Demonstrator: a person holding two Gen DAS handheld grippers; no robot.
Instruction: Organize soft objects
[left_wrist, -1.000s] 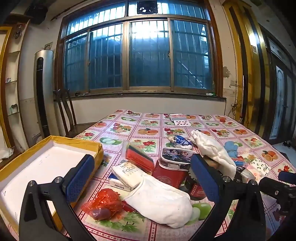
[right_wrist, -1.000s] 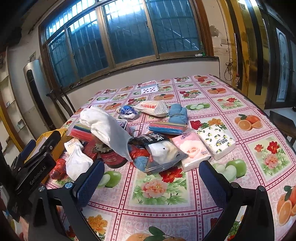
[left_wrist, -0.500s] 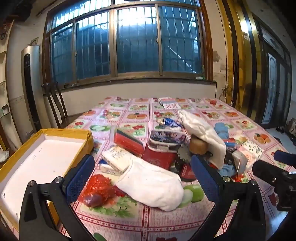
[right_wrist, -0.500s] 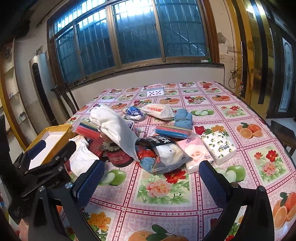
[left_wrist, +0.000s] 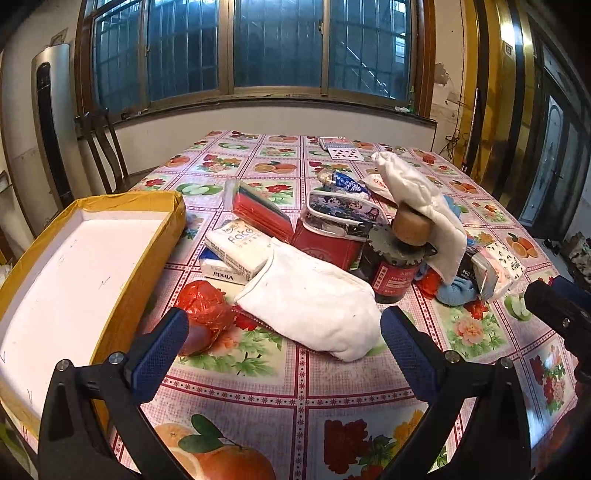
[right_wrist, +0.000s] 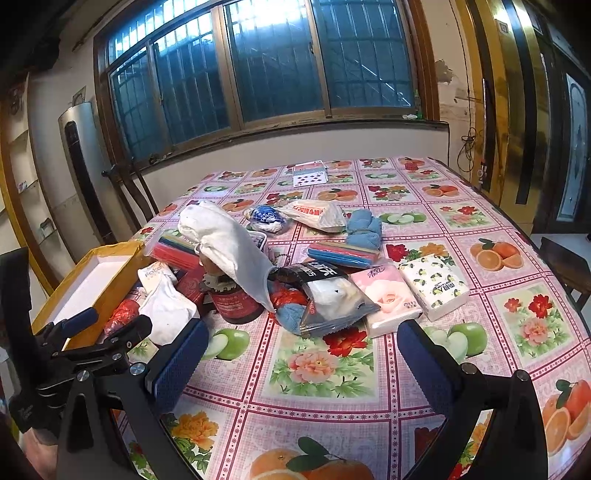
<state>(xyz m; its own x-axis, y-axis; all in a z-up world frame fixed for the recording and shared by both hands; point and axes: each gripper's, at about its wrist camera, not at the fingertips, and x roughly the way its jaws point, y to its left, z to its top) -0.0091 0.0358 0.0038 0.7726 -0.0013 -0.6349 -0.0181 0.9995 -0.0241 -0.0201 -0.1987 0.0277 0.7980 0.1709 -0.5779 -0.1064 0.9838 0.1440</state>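
A white soft mitt (left_wrist: 310, 295) lies on the flowered tablecloth just ahead of my left gripper (left_wrist: 284, 332), which is open and holds nothing. A second white cloth (left_wrist: 421, 195) hangs over a dark jar (left_wrist: 395, 269). A red crumpled bag (left_wrist: 205, 302) lies beside the mitt, near the yellow box (left_wrist: 155, 258) with a white inside. My right gripper (right_wrist: 301, 339) is open over bare tablecloth, short of a black-and-white packet (right_wrist: 332, 291), a pink tissue pack (right_wrist: 388, 295) and a blue cloth (right_wrist: 364, 229).
Tissue packs (left_wrist: 236, 247), a red pouch (left_wrist: 325, 243), coloured flat packs (right_wrist: 343, 254) and a patterned tissue pack (right_wrist: 434, 286) crowd the table's middle. Playing cards (right_wrist: 310, 175) lie at the far end. A chair (left_wrist: 99, 155) stands at the left.
Both grippers have drawn back toward the near table edge, so the pile sits farther ahead. The left gripper now shows more in the right wrist view. Both stayed open.
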